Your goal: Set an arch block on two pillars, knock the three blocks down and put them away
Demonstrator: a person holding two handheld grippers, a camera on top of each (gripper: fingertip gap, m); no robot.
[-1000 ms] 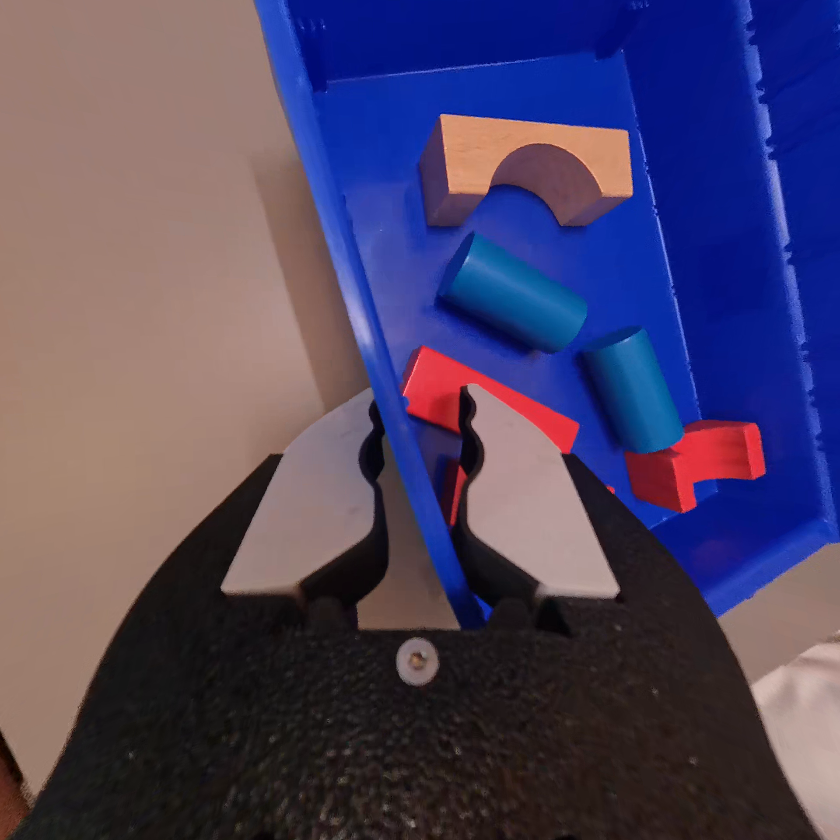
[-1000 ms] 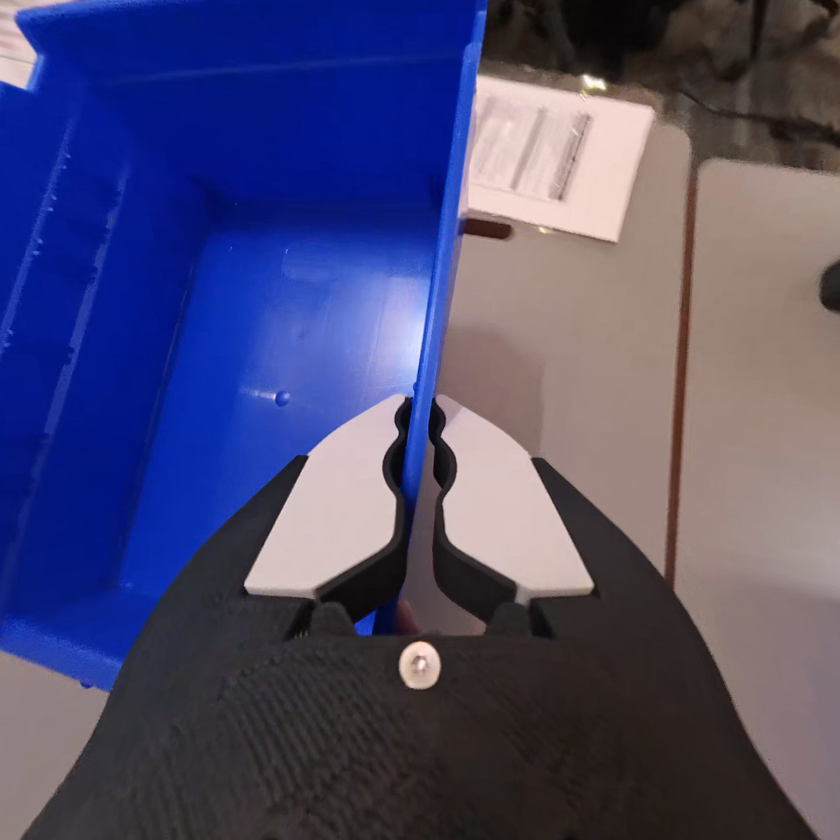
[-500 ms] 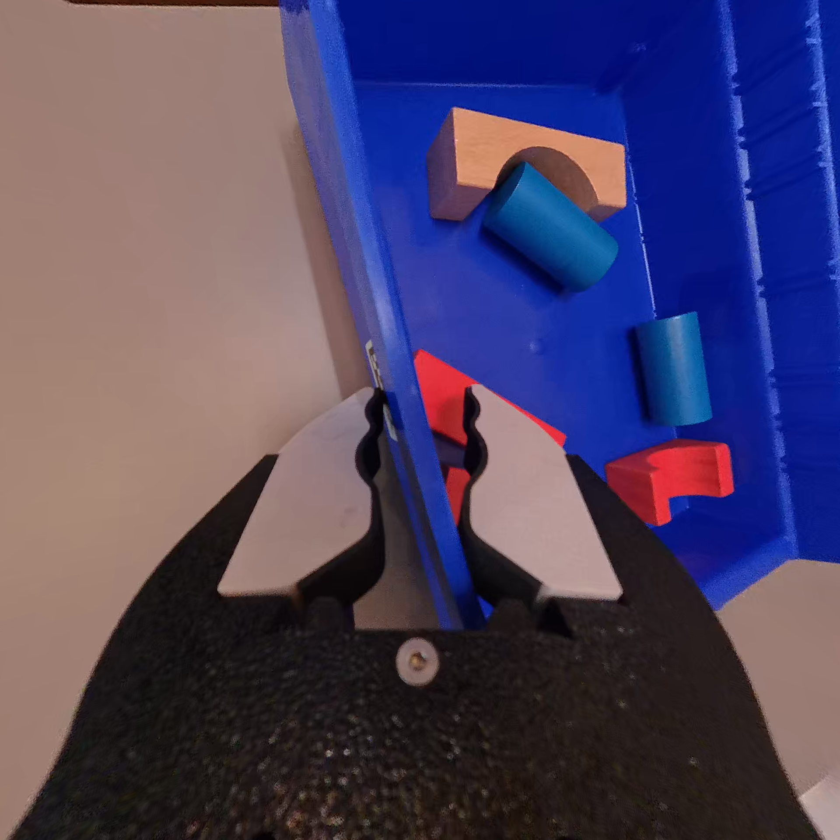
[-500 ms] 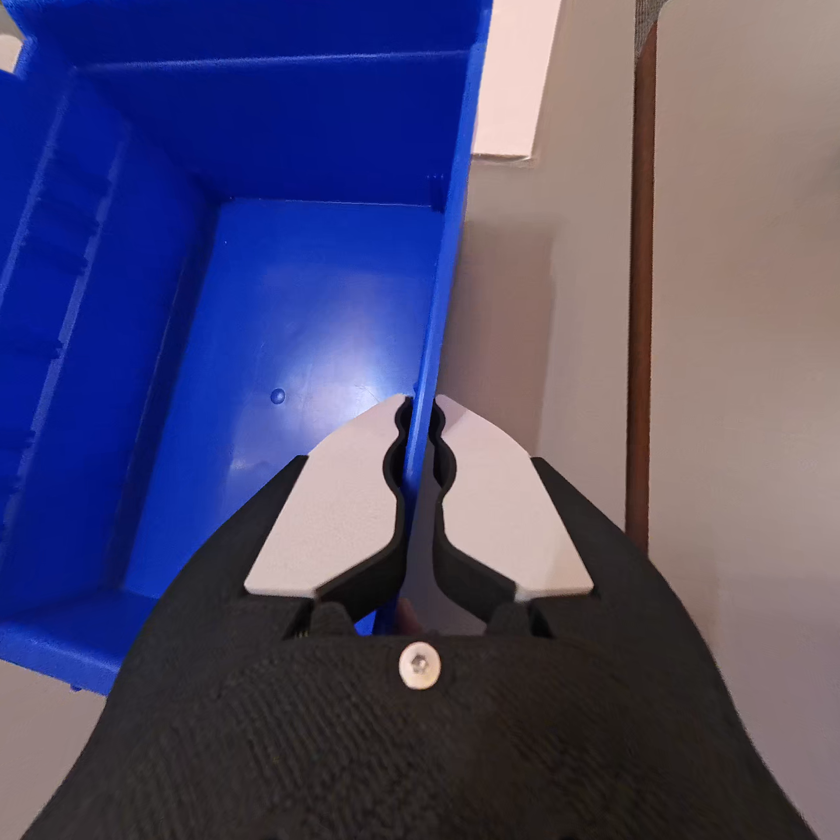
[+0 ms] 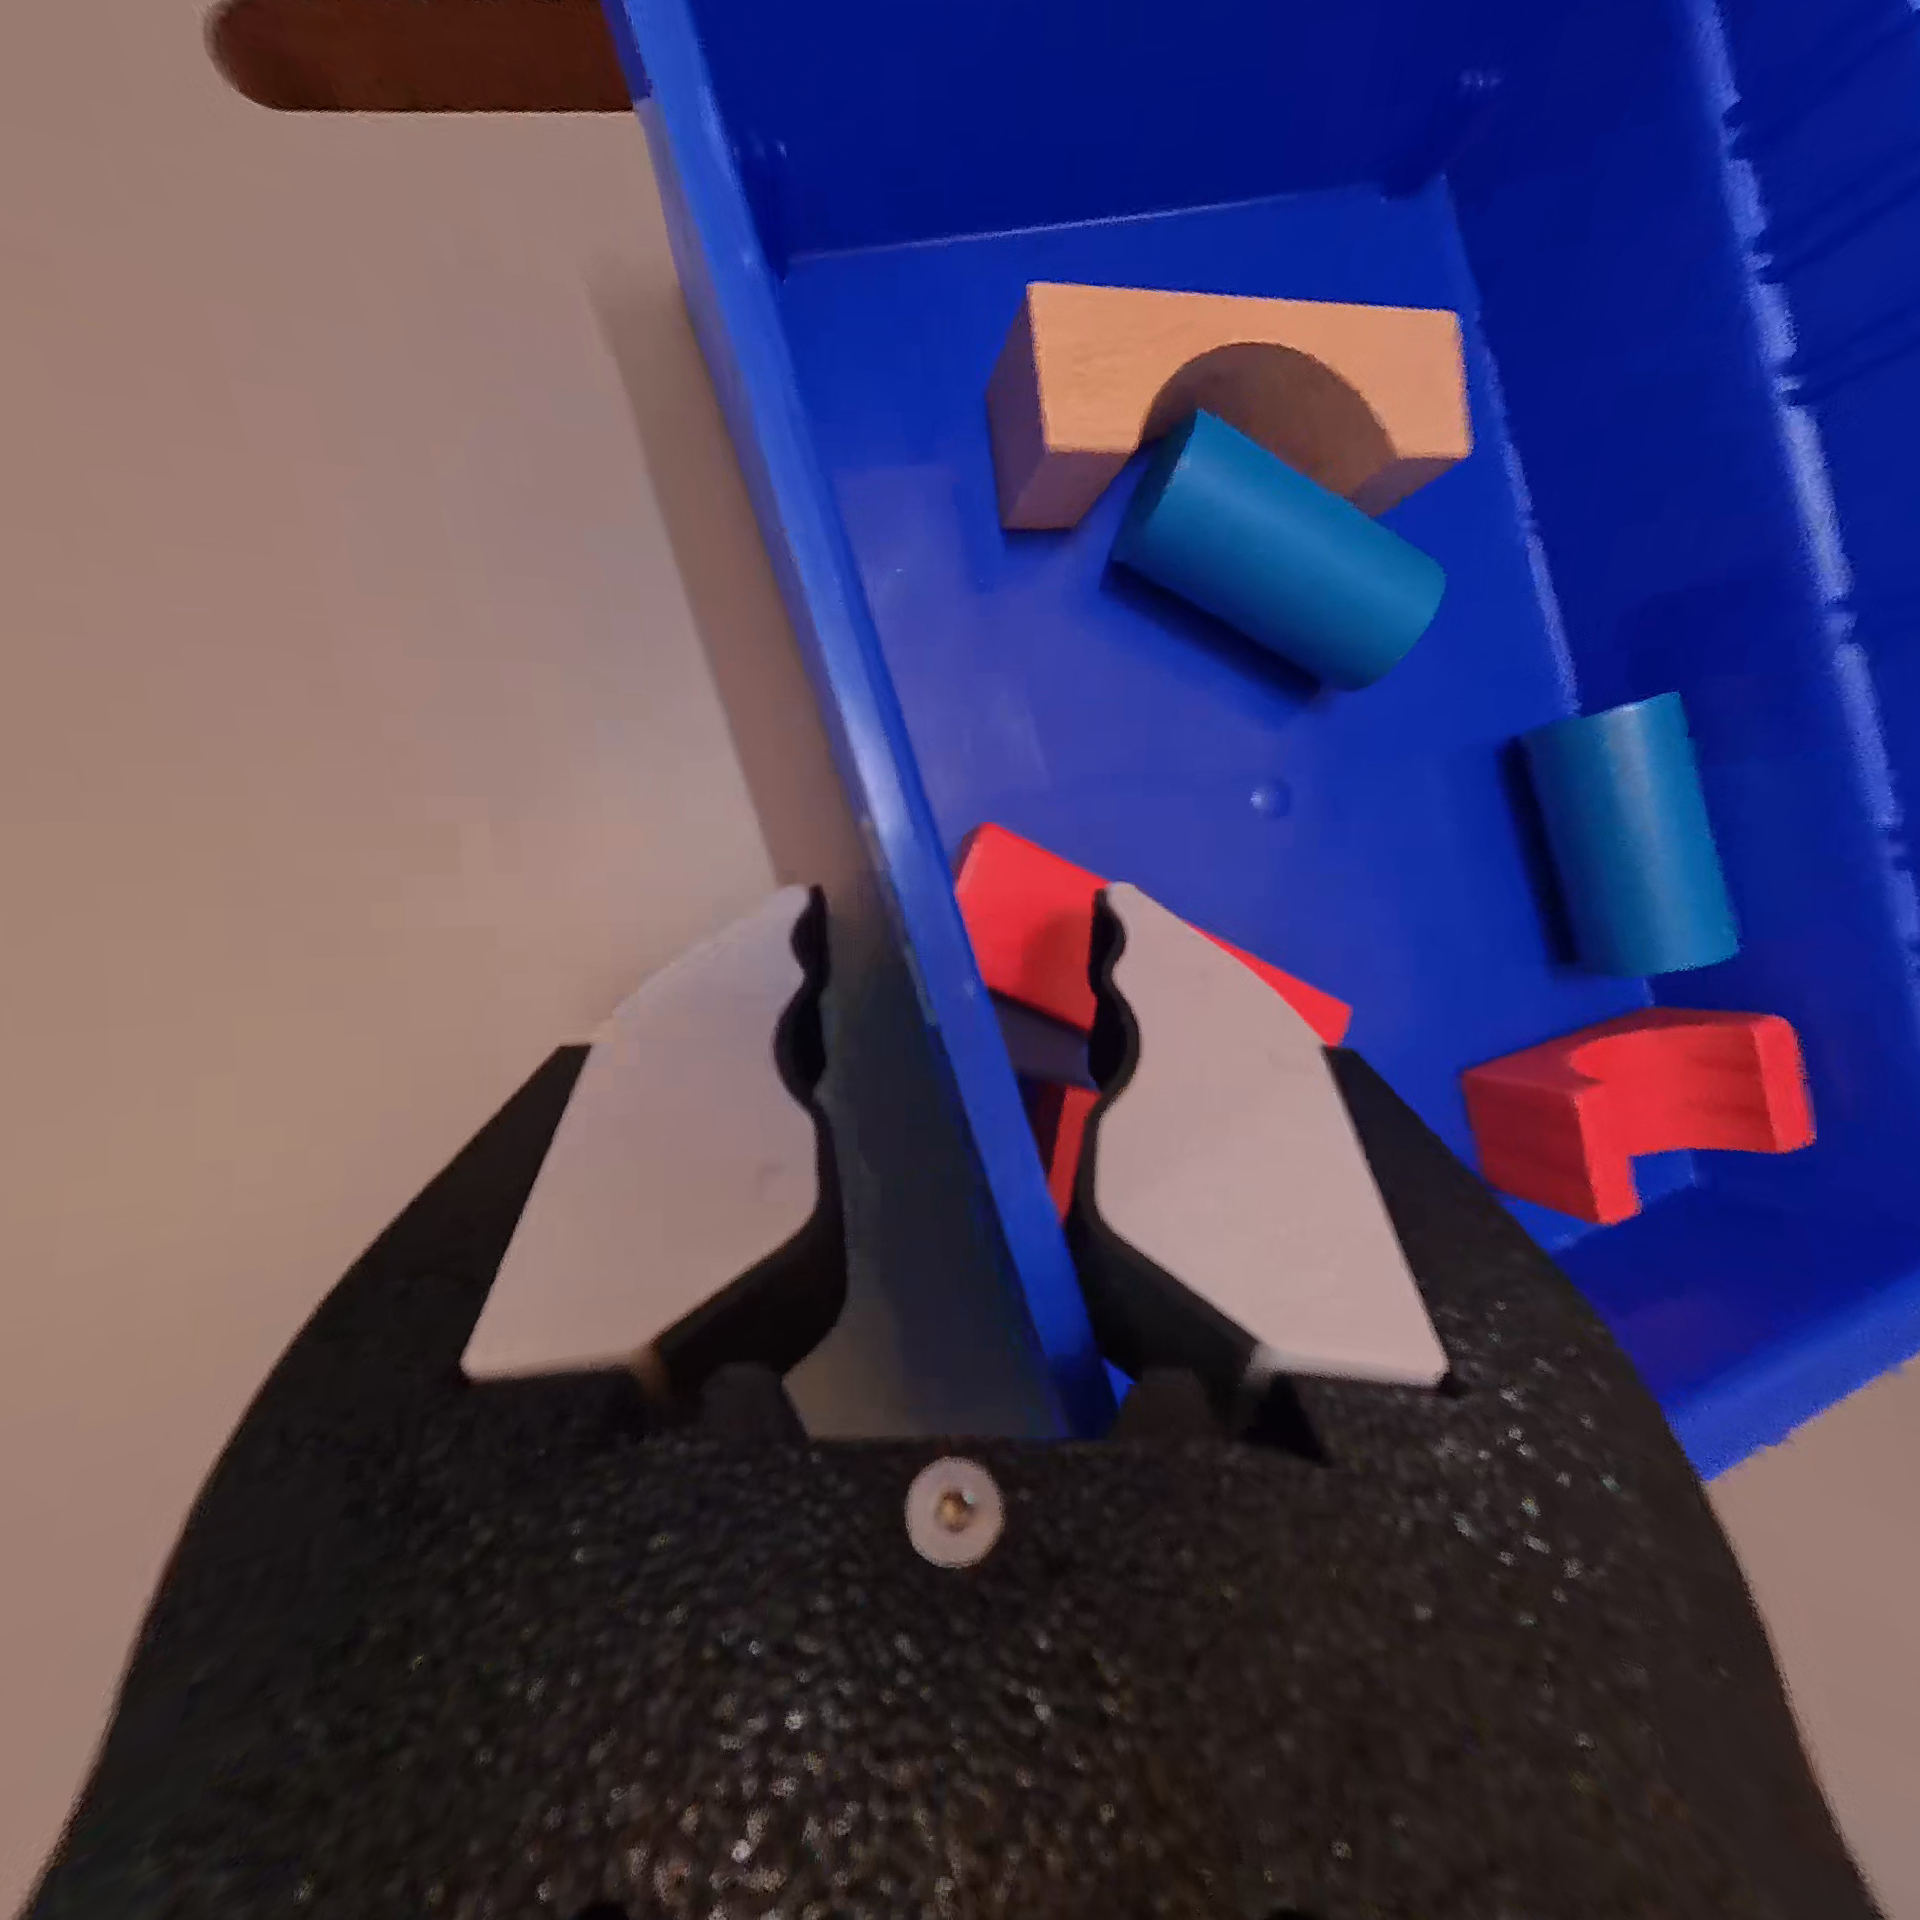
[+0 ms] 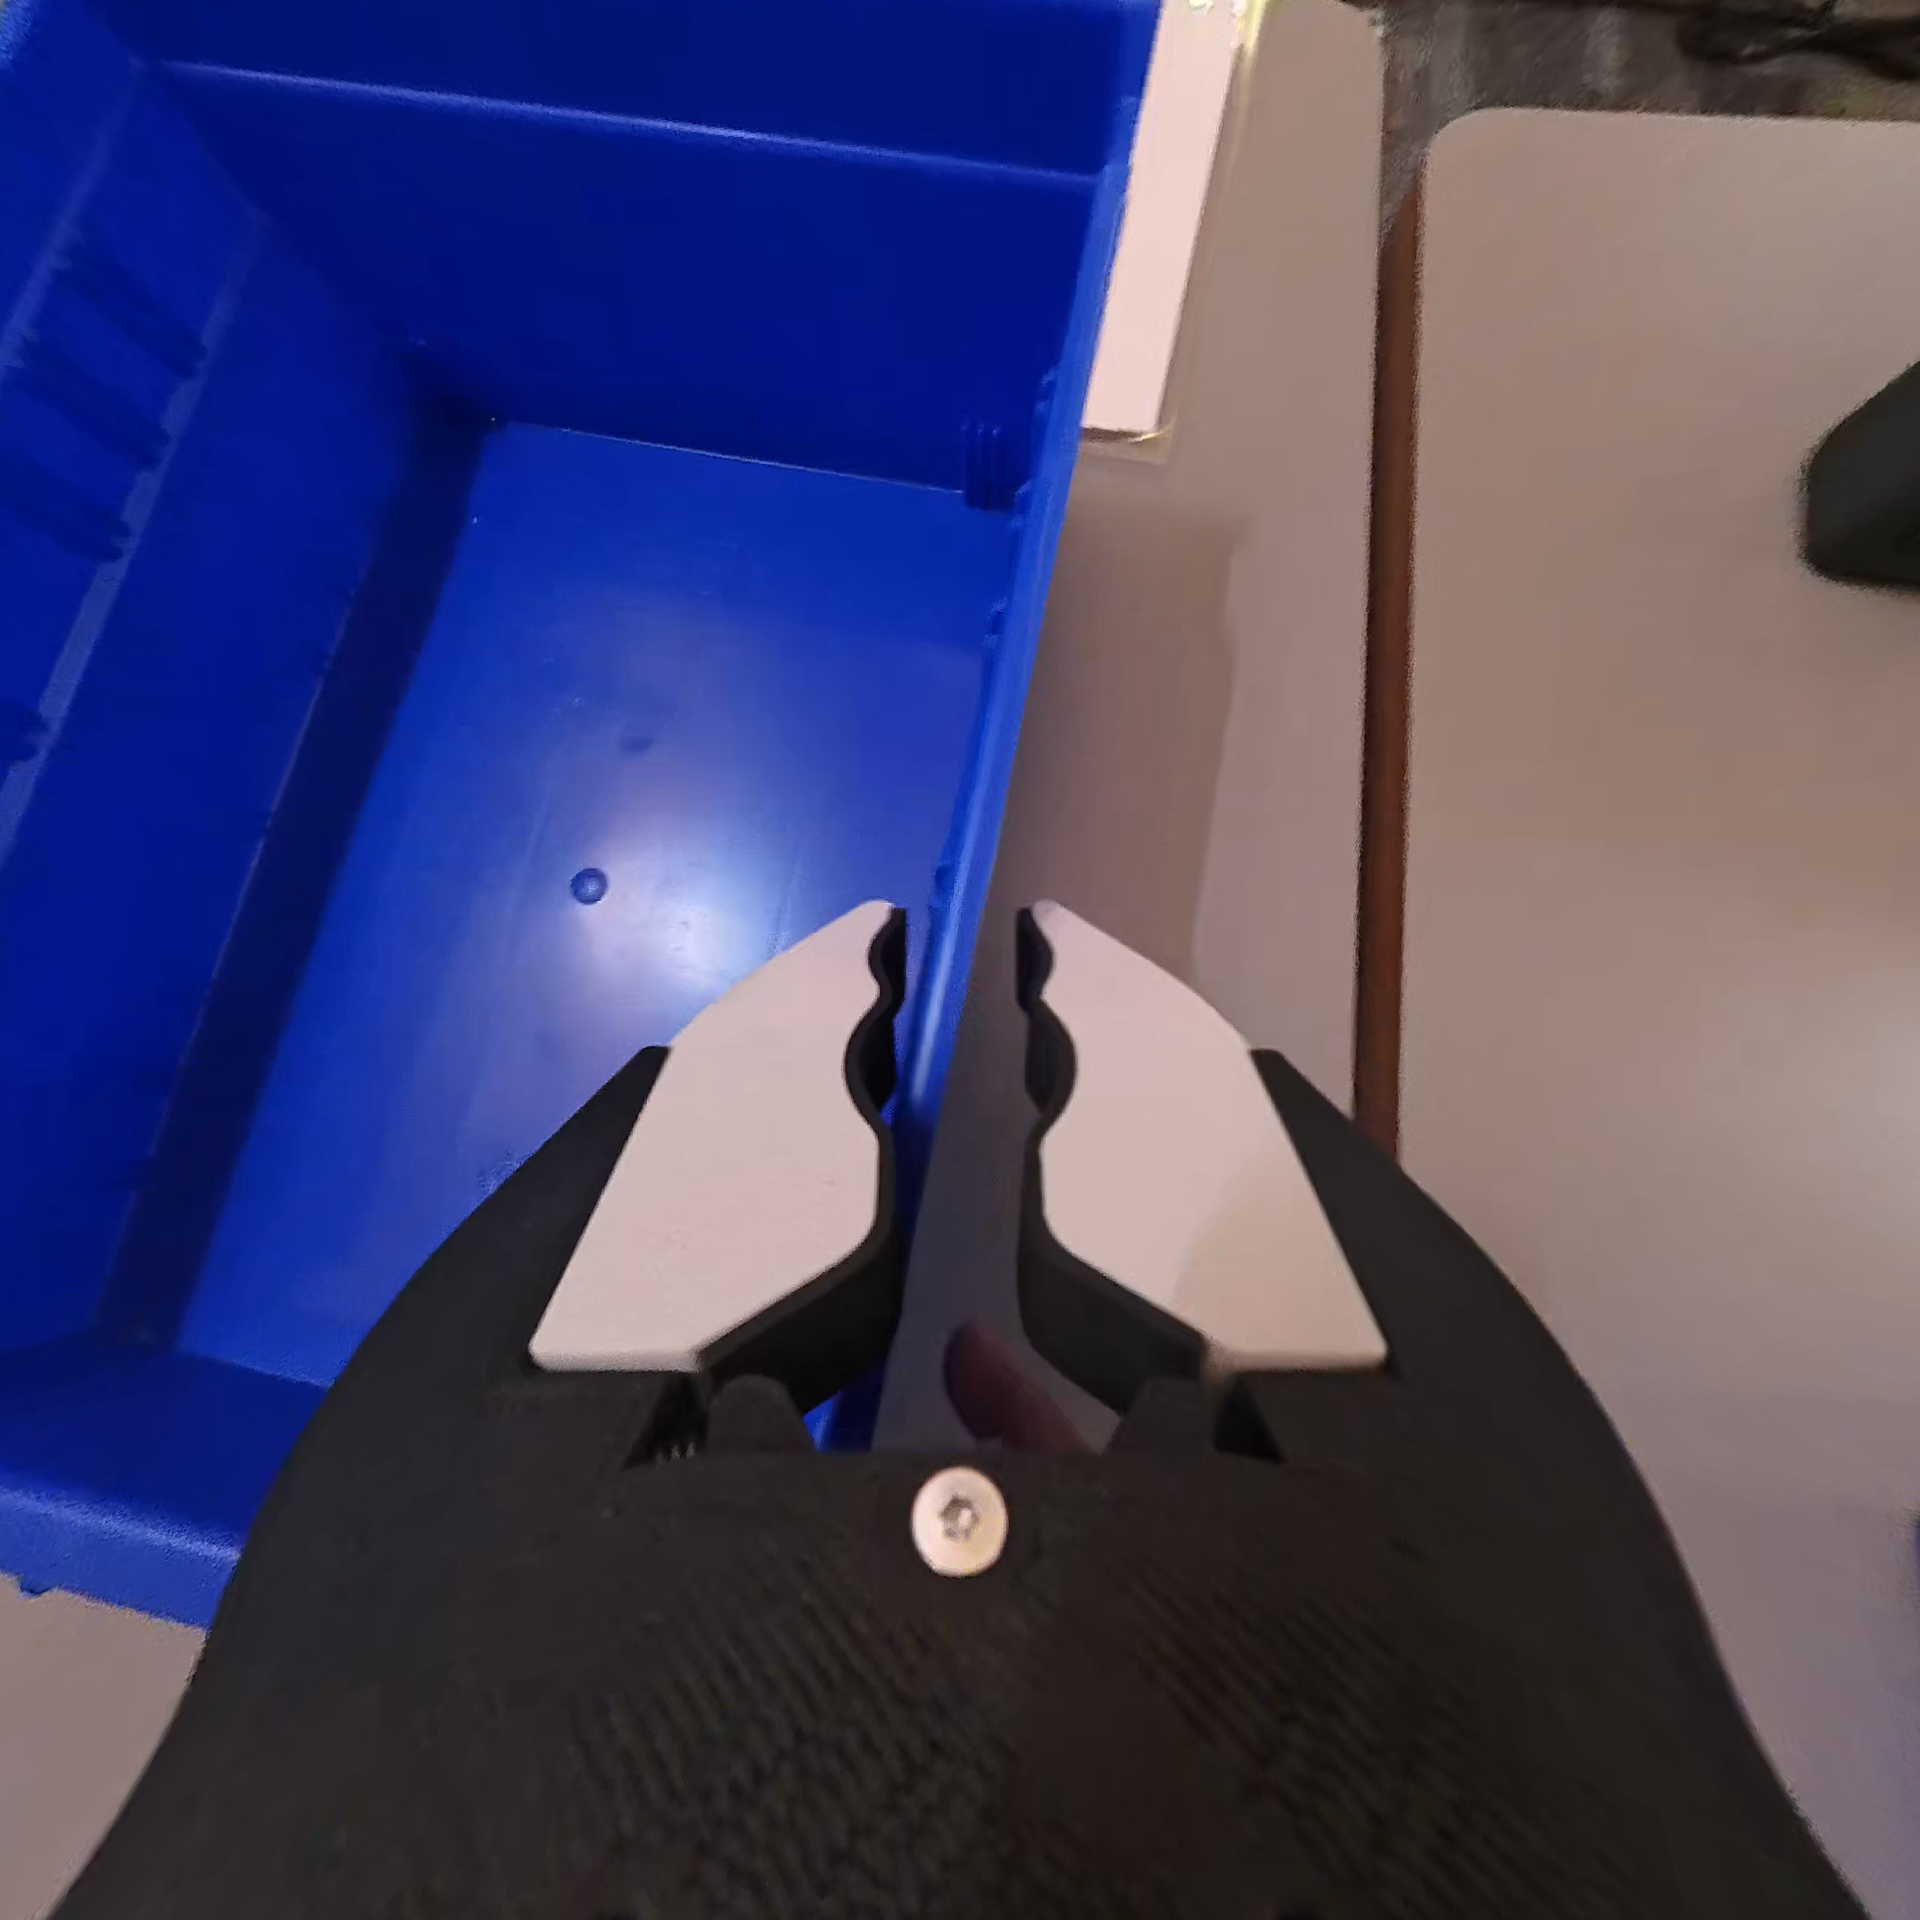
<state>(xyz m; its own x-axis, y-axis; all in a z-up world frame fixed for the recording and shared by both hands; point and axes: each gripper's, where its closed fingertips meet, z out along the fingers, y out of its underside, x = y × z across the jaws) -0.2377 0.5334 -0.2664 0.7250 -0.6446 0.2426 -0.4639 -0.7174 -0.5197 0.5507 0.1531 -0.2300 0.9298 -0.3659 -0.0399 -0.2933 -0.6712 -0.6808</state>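
Observation:
A blue plastic bin (image 5: 748, 312) stands on a beige table. In its left compartment lie a plain wooden arch block (image 5: 1091, 384), a teal cylinder (image 5: 1278, 551) leaning into the arch, a second teal cylinder (image 5: 1621, 831), a red block (image 5: 1018, 925) and a red arch piece (image 5: 1642, 1112). My left gripper (image 5: 961, 904) is open and straddles the bin's left wall, with a gap on either side. My right gripper (image 6: 961, 920) is open and straddles the bin's right wall (image 6: 1060, 520). The compartment beside it (image 6: 623, 727) holds nothing.
A white sheet of paper (image 6: 1174, 208) lies behind the bin's right corner. A dark seam (image 6: 1392, 623) divides two tabletops to the right. A black object (image 6: 1870, 499) sits at the far right edge. A brown slot (image 5: 416, 73) shows at the table's far left. The tips of one gripper are about 90 cm away from the tips of the other. The plain wooden arch block (image 5: 1091, 384) sits 9 cm or so from the ends of my left fingers. My left tips are roughly 15 cm from the red arch piece (image 5: 1642, 1112).
Both grippers have opened off the bin walls they were pinching. The bin has settled. One teal cylinder rolled up against the wooden arch and the other rolled right.

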